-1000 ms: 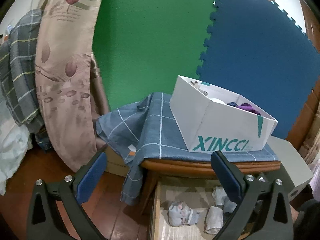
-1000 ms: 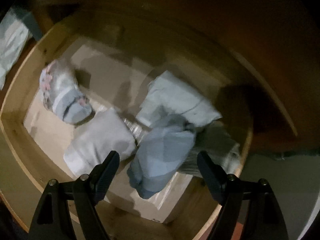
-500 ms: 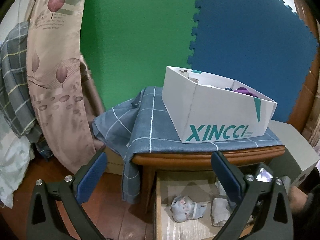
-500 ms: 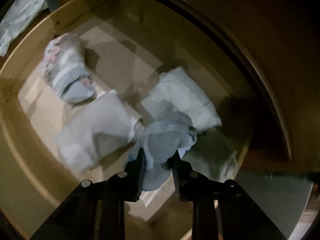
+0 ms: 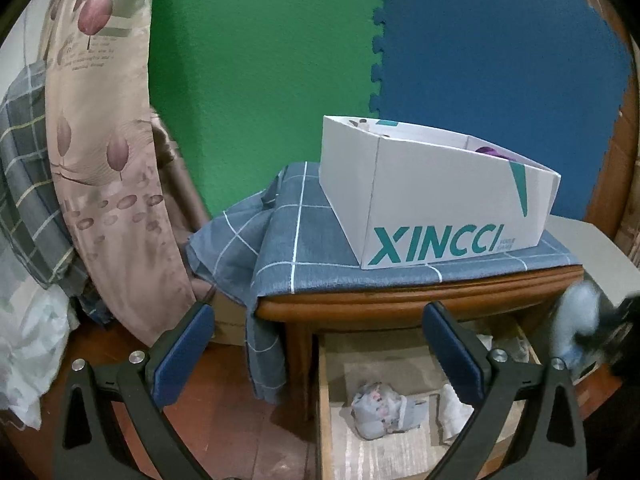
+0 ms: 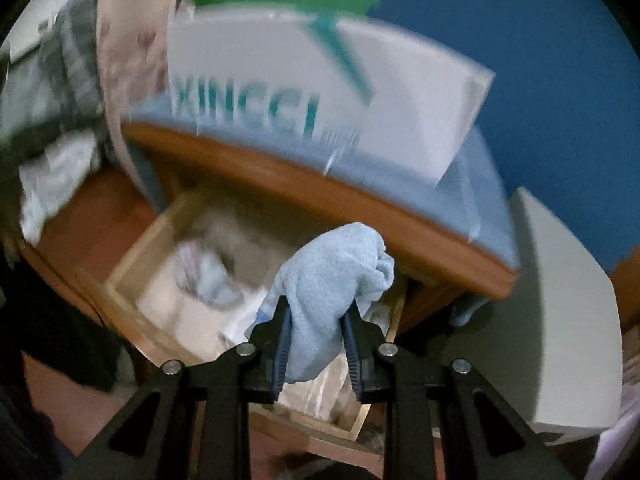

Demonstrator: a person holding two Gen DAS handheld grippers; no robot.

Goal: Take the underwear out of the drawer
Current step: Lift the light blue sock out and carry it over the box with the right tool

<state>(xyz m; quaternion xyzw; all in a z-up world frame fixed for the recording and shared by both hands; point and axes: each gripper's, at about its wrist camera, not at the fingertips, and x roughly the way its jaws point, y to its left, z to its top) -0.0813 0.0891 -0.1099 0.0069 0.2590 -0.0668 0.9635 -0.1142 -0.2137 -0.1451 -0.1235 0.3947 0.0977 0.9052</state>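
- The right gripper (image 6: 316, 330) has its fingers (image 6: 282, 340) clamped on a bundle of light blue underwear (image 6: 332, 276); the cloth fills the narrow gap between the pads and bulges out above and ahead of the fingertips.
- That bundle hangs above the open drawer (image 6: 132, 264), clear of its floor, in front of the wooden edge of the desk (image 6: 304, 188) that sits over the drawer.
- The relation that matters next: the white box (image 6: 400, 92) printed XINCCI stands on the blue checked cloth (image 5: 312, 240) on the desk, up and beyond the held bundle, so the carry likely runs upward and forward over the desk's edge.
- The bundle's longer side runs roughly along the fingers, from between the pads up to its bunched top; it is soft and would sag if the grip eased.
- The left gripper (image 5: 316, 344) has its fingers (image 5: 184, 348) wide apart with nothing between them, pointing at the front of the desk and the drawer.
- In the left wrist view the blue bundle shows as a blur at the right edge, so the right hand is the one on it; the left is well apart from it.
- More rolled pieces, among them a patterned roll (image 5: 376, 404), lie in the drawer, nearer the left gripper.
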